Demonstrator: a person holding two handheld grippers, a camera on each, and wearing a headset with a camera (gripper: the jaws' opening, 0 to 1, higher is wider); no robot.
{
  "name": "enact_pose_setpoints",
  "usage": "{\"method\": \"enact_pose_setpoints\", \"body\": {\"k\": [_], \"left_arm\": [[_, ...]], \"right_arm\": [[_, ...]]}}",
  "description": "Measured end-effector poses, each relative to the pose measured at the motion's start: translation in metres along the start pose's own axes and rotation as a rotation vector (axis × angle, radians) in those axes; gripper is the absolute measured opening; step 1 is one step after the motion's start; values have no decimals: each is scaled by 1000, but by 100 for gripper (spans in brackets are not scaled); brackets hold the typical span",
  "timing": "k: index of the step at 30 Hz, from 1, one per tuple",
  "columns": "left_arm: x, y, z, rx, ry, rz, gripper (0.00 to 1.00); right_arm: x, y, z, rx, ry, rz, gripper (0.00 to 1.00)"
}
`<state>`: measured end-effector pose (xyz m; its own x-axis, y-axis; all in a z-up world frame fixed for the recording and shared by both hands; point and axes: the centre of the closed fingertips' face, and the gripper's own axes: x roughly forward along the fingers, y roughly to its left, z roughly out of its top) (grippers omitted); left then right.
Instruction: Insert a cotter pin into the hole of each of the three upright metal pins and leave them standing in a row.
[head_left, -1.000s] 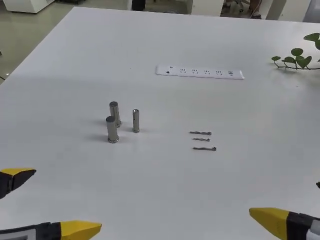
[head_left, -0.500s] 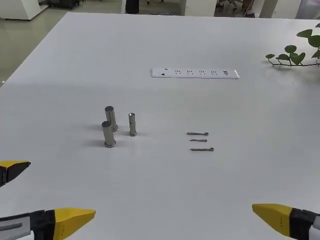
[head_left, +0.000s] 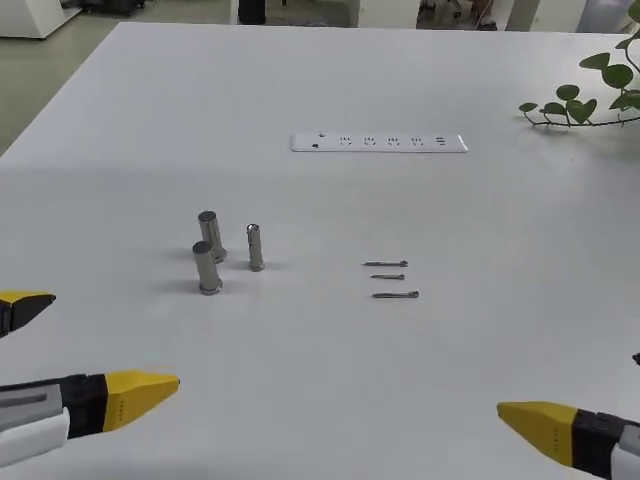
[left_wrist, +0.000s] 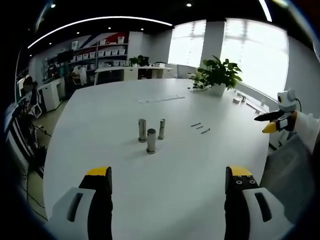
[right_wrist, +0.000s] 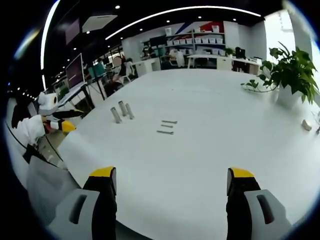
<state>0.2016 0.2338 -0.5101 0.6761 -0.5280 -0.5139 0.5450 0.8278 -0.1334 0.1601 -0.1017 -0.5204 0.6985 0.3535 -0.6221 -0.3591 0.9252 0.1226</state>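
Three upright metal pins (head_left: 207, 268) stand close together left of the table's middle, also visible ahead in the left gripper view (left_wrist: 151, 140). Three cotter pins (head_left: 396, 295) lie flat in a short column to their right (right_wrist: 167, 127). My left gripper (head_left: 85, 345) is at the near left, open and empty, well short of the metal pins. Open too, the right gripper (head_left: 590, 390) hovers at the near right corner, its yellow fingertips (head_left: 535, 420) pointing left, holding nothing. Each gripper view looks out between wide-apart jaws (left_wrist: 168, 175) (right_wrist: 172, 174).
A white power strip (head_left: 379, 143) lies across the table behind the parts. Green plant leaves (head_left: 590, 90) reach in at the far right edge. The white table (head_left: 300, 380) is bare between the grippers and the parts.
The left gripper has come forward and up into the head view, showing more of its lower jaw. The right gripper has barely moved. The head camera has shifted a little.
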Motion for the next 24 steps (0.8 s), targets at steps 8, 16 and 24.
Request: {"method": "enact_pose_setpoints", "body": {"k": [8, 16, 24], "left_arm": [[18, 10, 15, -13, -31, -13, 91], [36, 21, 31, -31, -81, -11, 83], [50, 28, 31, -29, -75, -19, 83]], "right_arm": [[0, 2, 0, 1, 6, 0, 89], [-1, 3, 1, -7, 12, -5, 89], [-2, 3, -1, -2, 16, -12, 89]]}}
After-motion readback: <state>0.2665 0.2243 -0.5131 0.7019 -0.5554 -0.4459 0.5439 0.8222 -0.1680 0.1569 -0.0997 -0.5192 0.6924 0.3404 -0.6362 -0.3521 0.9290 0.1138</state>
